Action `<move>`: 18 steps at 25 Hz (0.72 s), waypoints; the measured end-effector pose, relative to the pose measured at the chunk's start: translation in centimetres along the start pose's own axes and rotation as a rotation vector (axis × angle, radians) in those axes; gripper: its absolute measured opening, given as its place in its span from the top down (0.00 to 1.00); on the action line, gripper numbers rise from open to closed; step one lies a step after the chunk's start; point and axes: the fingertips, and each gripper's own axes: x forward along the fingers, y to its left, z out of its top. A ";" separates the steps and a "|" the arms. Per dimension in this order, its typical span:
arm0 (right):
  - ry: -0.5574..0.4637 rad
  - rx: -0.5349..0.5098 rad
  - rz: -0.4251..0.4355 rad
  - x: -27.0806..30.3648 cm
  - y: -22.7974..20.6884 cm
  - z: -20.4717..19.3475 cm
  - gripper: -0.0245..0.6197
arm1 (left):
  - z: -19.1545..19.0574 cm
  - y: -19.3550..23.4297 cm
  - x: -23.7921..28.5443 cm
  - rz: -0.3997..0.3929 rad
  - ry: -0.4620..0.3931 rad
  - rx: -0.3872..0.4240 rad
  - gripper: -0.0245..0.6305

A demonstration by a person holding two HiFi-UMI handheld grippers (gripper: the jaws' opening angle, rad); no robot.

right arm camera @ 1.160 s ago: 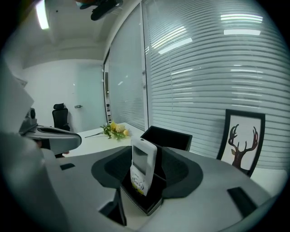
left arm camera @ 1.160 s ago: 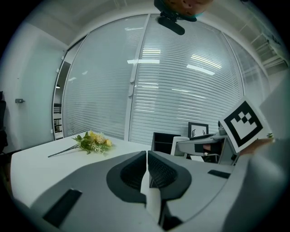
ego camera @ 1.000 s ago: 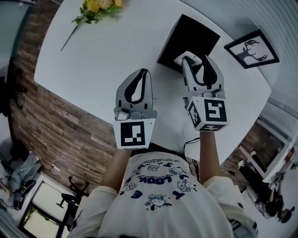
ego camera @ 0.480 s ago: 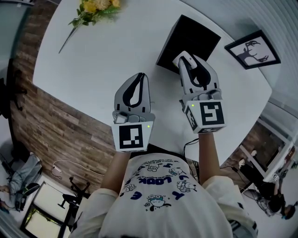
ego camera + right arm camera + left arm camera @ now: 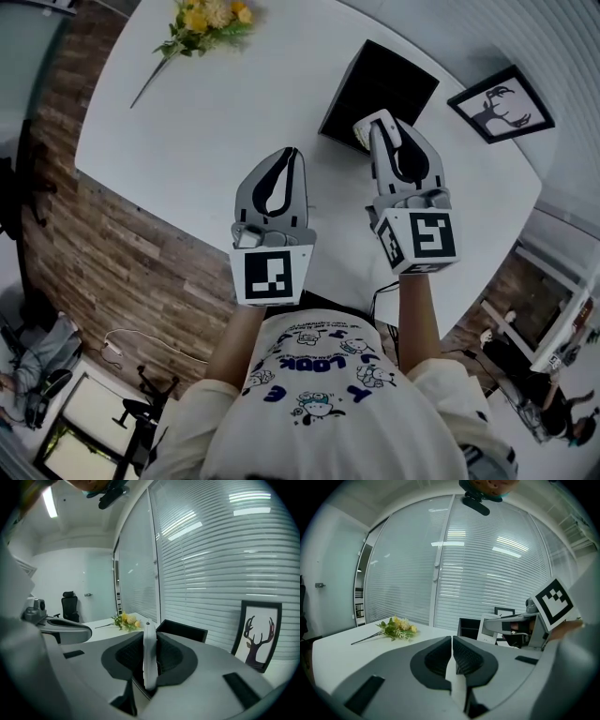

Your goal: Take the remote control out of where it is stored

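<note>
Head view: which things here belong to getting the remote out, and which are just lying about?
In the job: remote control; black box; right gripper, whose jaws have just been closing, now pressed on the remote control.
Lying about: flowers; deer picture; left gripper, jaws together, empty.

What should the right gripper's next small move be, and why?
Probably lift the right gripper straight up. Its jaws have just been closing and now pinch the white remote control, which stands upright at the black box, so a short upward pull should draw it clear.
</note>
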 end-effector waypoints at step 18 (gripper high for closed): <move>-0.120 -0.021 -0.017 -5.4 4.9 6.2 0.84 | 6.2 1.1 -6.5 0.029 -0.147 0.028 0.93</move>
